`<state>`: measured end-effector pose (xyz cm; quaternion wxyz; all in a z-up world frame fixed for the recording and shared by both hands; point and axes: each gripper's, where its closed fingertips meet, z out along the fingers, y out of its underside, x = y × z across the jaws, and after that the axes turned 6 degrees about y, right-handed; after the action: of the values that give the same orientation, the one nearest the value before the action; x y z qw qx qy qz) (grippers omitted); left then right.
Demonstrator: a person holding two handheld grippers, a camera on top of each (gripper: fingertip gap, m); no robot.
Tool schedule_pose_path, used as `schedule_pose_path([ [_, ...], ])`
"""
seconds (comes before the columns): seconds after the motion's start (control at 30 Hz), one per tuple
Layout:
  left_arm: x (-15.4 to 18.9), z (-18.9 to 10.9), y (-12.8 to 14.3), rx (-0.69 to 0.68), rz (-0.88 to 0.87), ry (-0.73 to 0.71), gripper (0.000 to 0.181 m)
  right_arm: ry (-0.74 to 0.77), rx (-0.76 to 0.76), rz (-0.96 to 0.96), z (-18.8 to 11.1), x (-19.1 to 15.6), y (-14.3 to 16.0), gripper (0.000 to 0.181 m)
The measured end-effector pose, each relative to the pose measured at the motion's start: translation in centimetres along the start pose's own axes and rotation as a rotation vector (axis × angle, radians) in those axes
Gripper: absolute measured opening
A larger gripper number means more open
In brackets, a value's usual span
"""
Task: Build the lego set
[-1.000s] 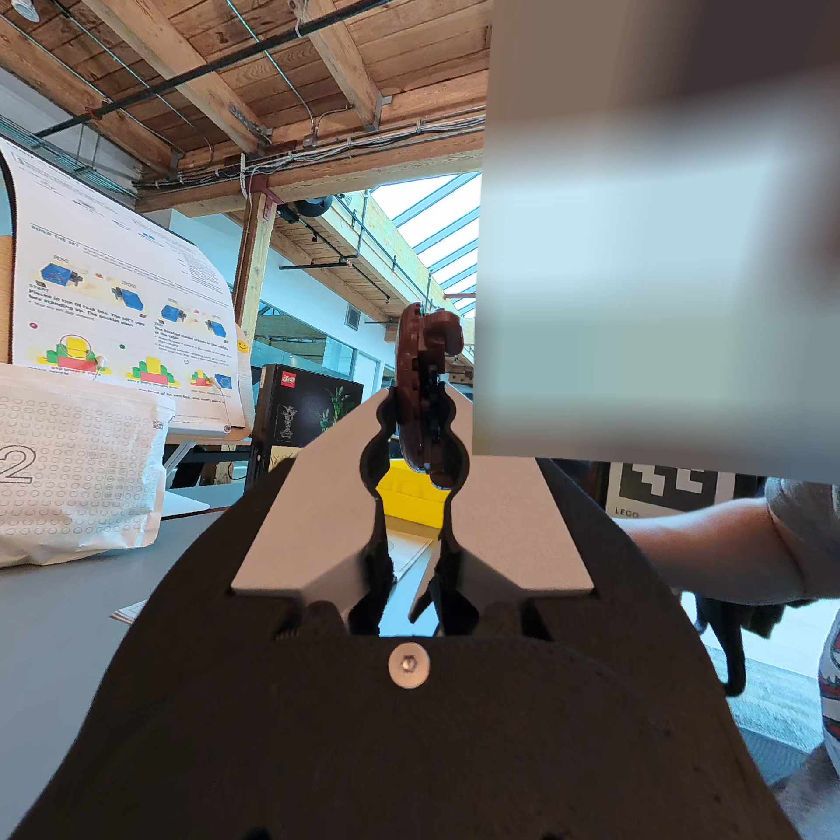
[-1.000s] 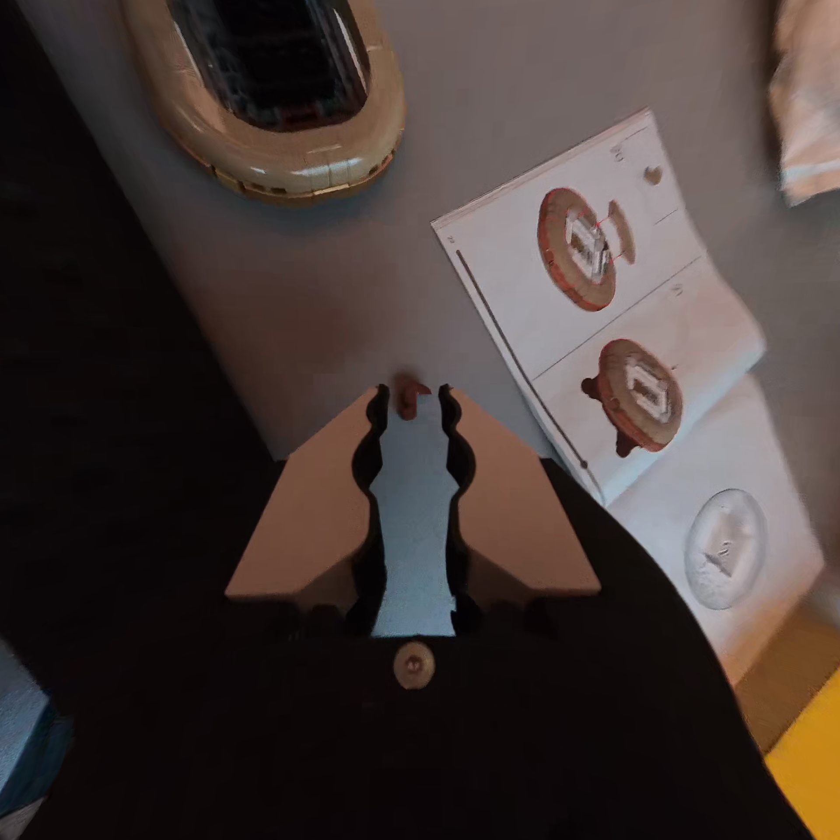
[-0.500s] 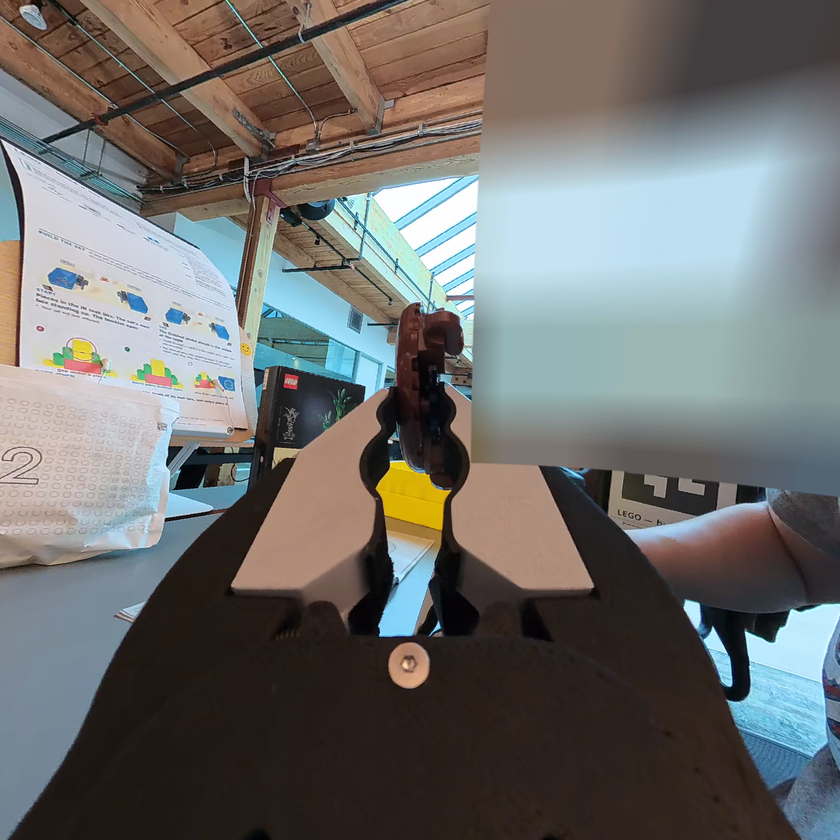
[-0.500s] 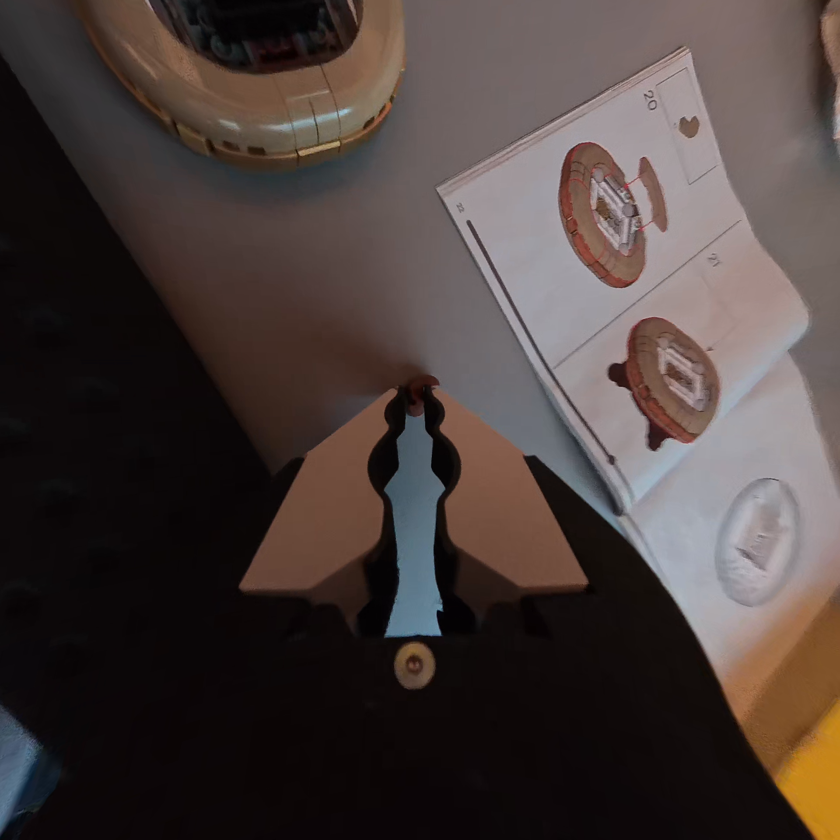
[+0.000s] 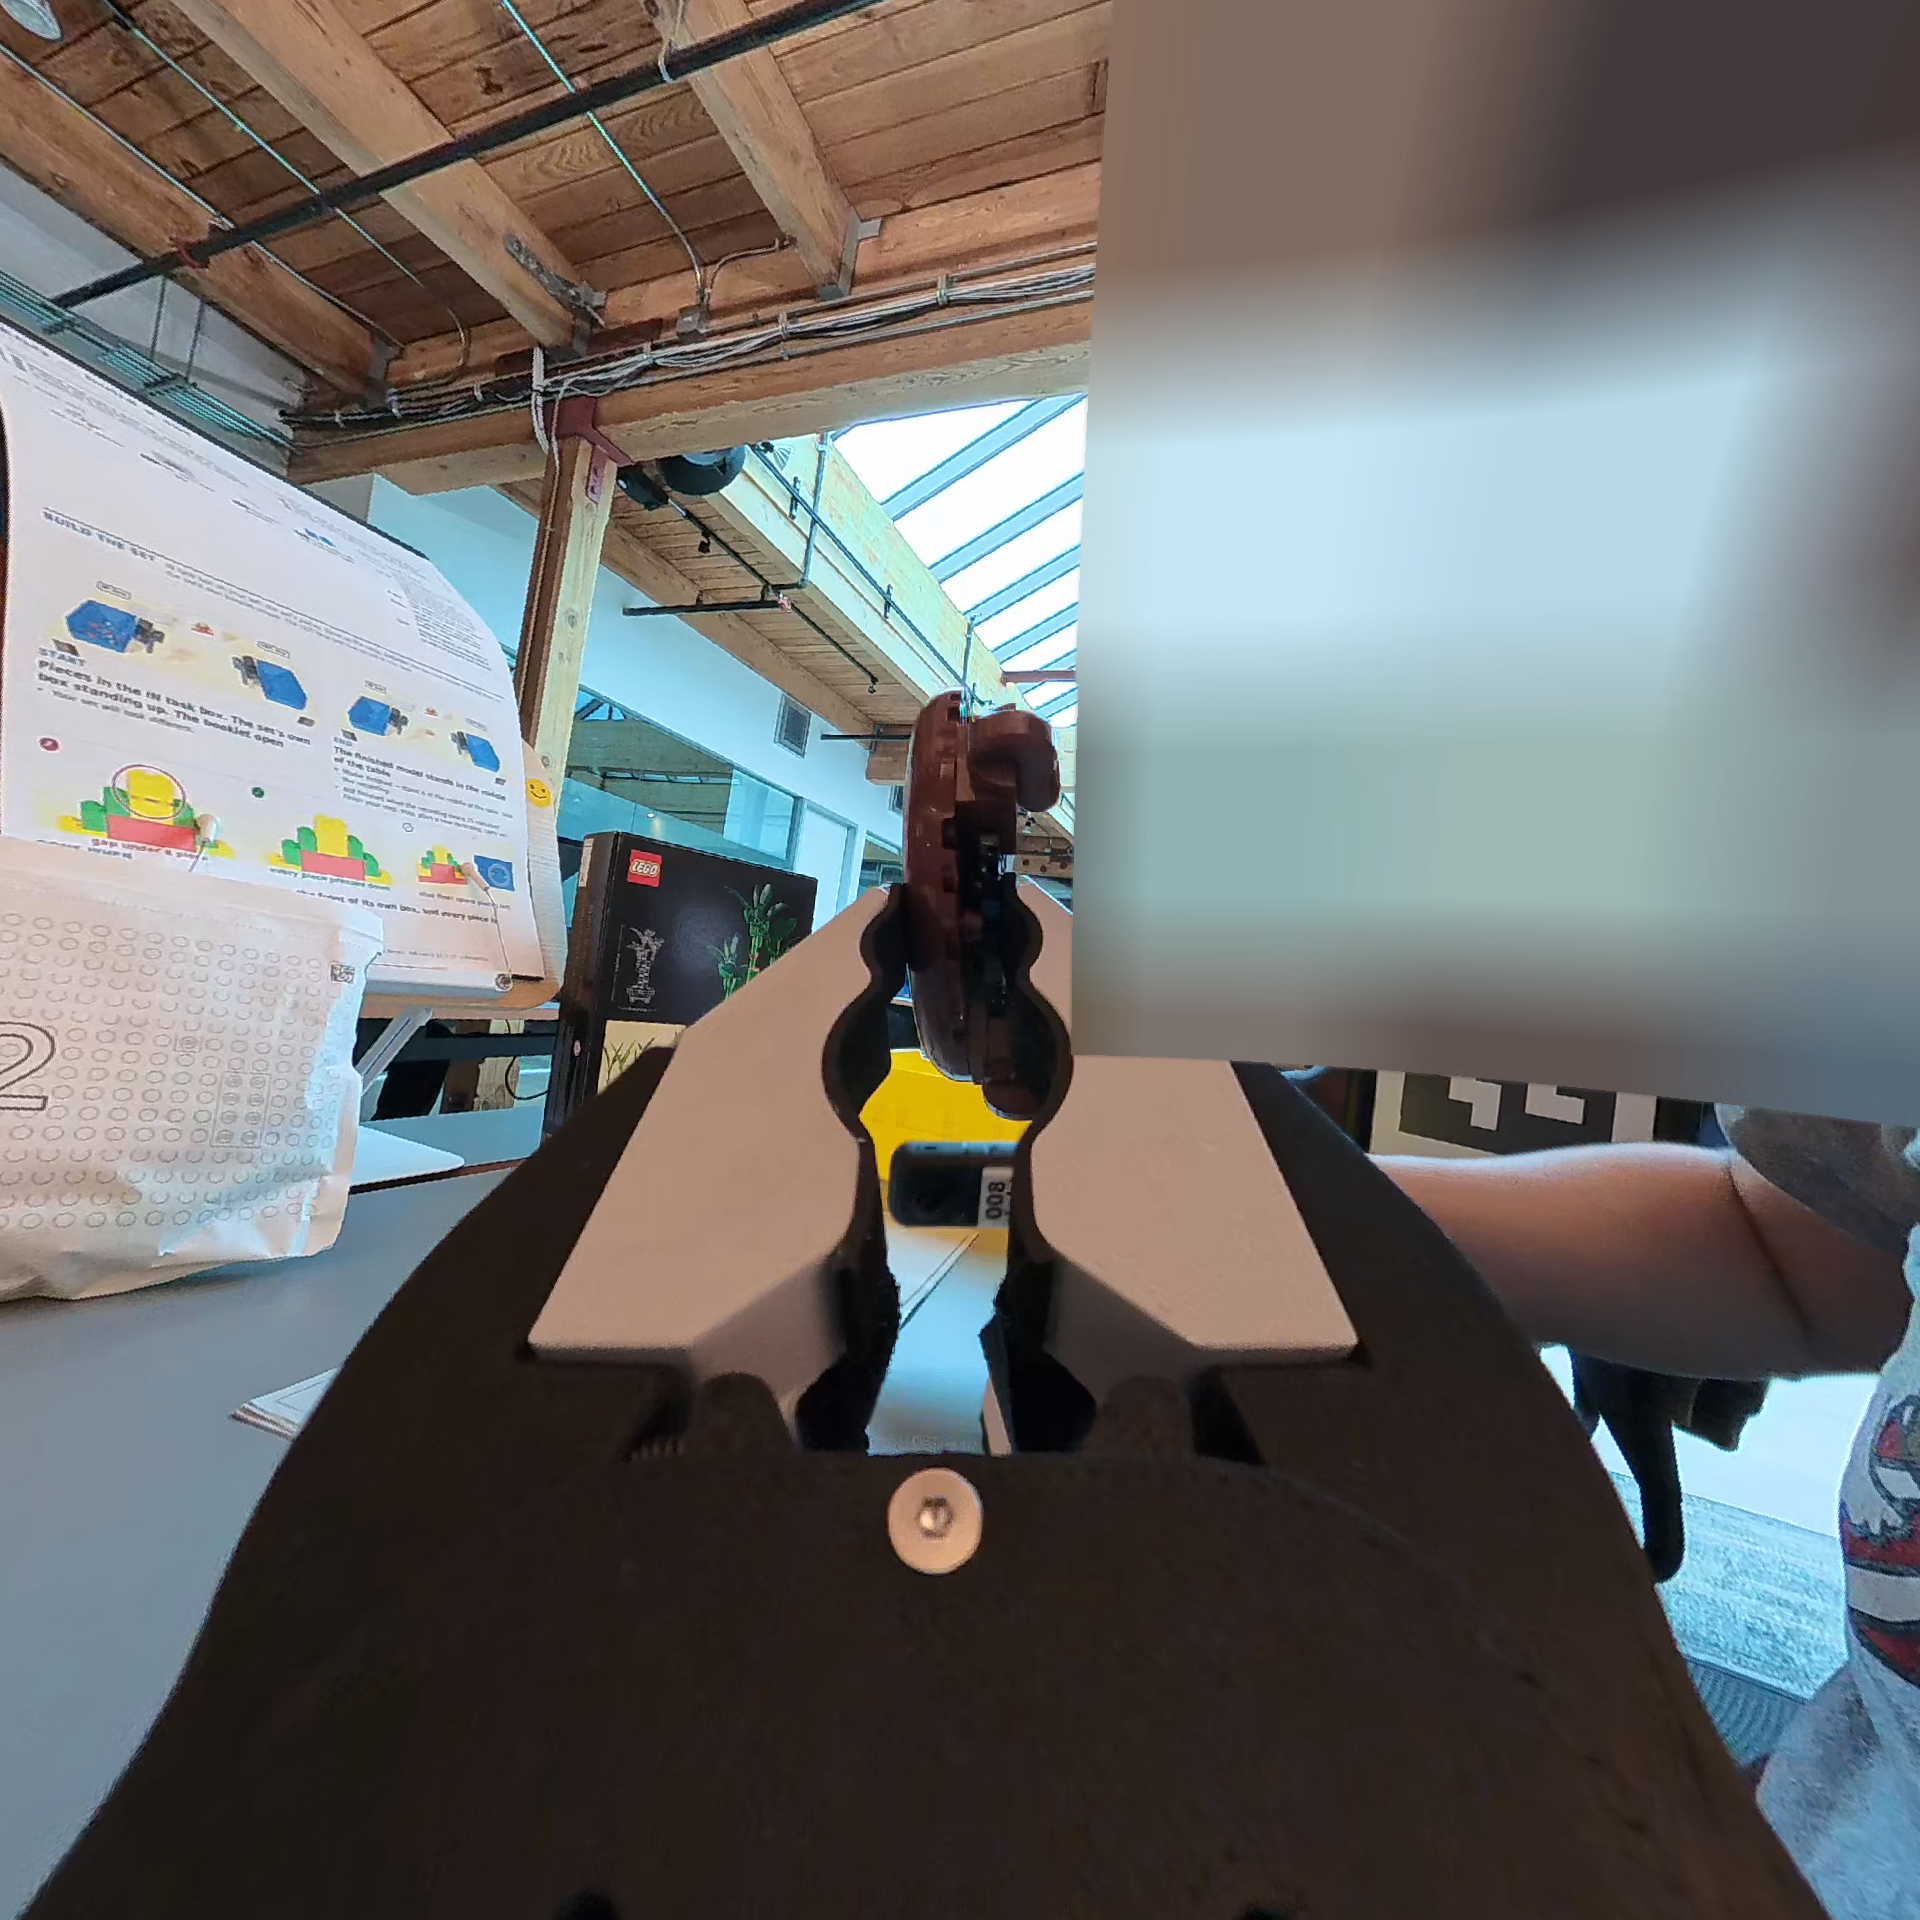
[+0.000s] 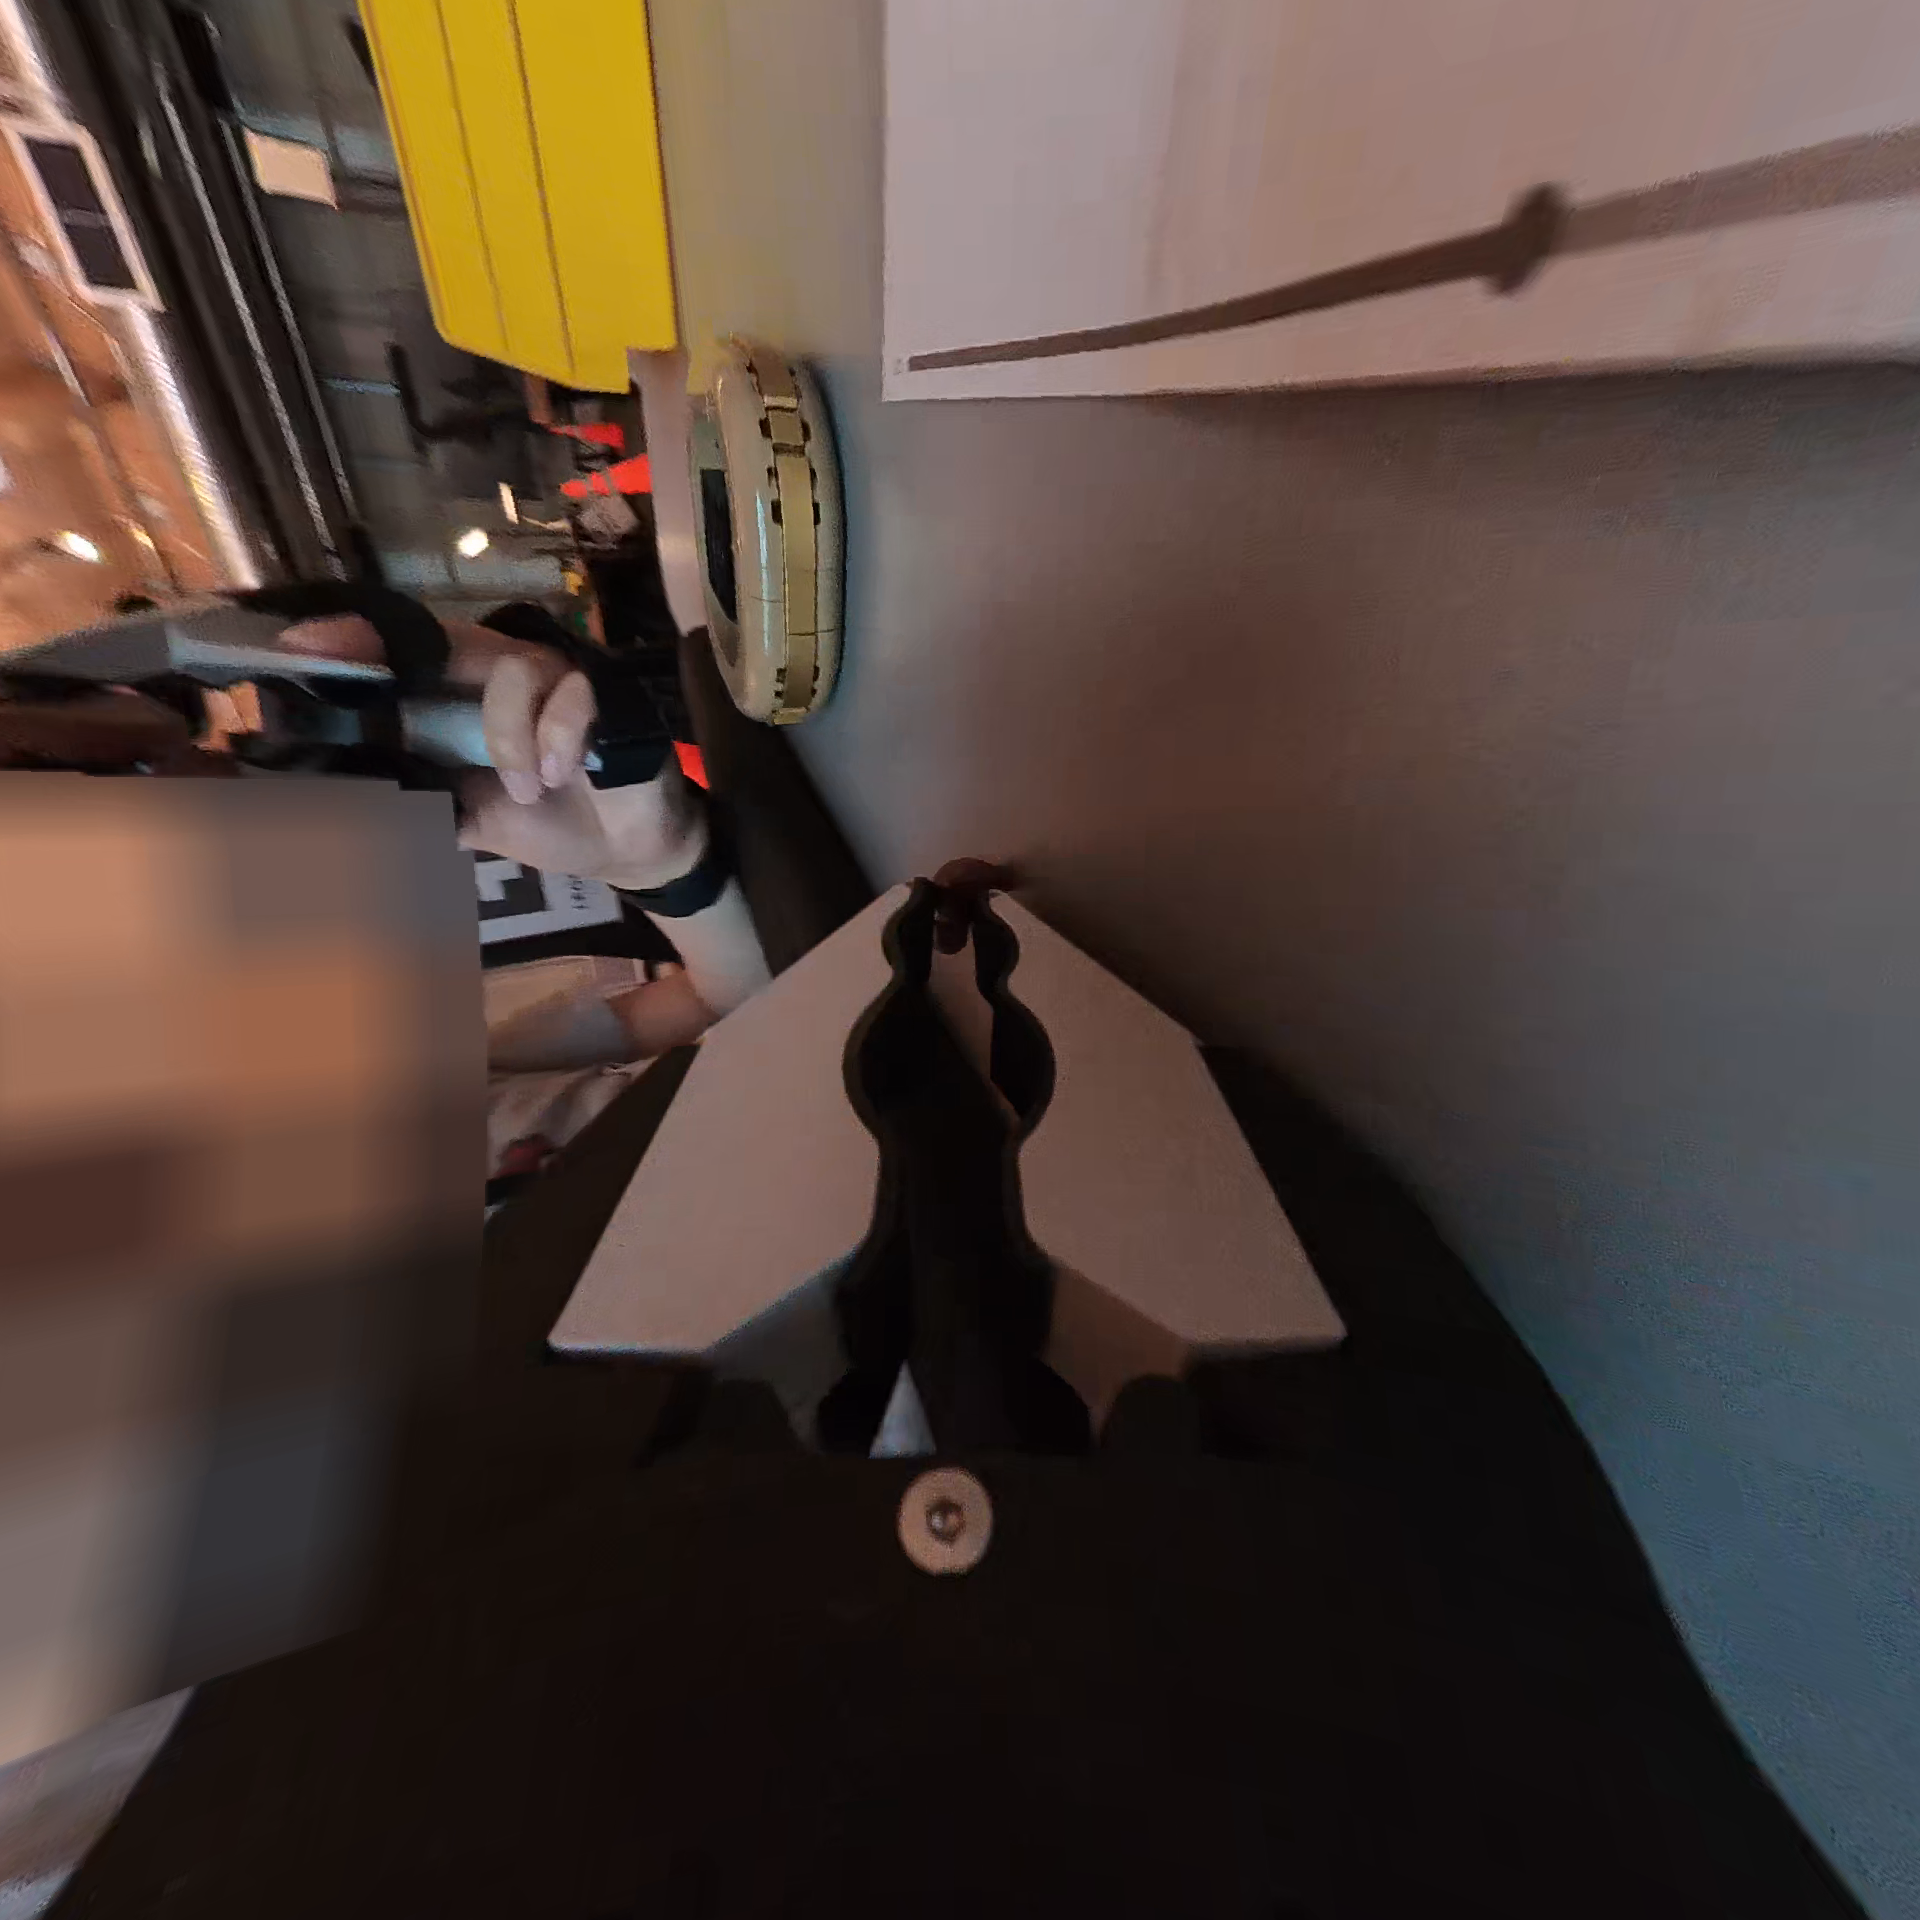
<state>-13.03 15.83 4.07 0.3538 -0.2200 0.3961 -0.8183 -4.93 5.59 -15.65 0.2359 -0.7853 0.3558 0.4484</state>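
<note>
Room: we look up at a ceiling of wooden beams and a skylight, above a flat grey table.
Landmark: we take the grey table as our reference for every place.
Left gripper: we hold it raised above the table, its jaws clamped on a round dark-brown lego disc assembly that stands on edge between the fingertips, a curled brown piece at its top.
Right gripper: we hold it rolled sideways close over the table, jaws nearly together, pinching a small reddish-brown lego piece at the very tips.
Tan oval lego bowl with a dark inside: it rests on the table, well apart from the right gripper.
White open instruction booklet: it lies flat on the table.
White paper parts bag: it stands on the table's far side, before a curved instruction poster.
Black lego box: upright beyond the table.
Yellow bin: at the table's edge.
</note>
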Motion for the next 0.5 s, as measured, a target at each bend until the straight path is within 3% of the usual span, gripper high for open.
schedule_pose_path([
  [0.07,0.0,0.03,0.07,-0.004,0.0,0.001,0.015,-0.002,-0.017,0.033,-0.34,0.42,-0.11,0.008],
  [0.27,0.11,-0.03,-0.22,0.012,-0.003,0.007,0.015,0.115,-0.059,-0.111,-0.78,0.85,0.32,0.009],
  [0.5,0.28,0.09,-0.02,0.003,-0.002,0.015,0.015,0.143,-0.05,-0.195,-0.94,0.88,0.53,0.008],
])
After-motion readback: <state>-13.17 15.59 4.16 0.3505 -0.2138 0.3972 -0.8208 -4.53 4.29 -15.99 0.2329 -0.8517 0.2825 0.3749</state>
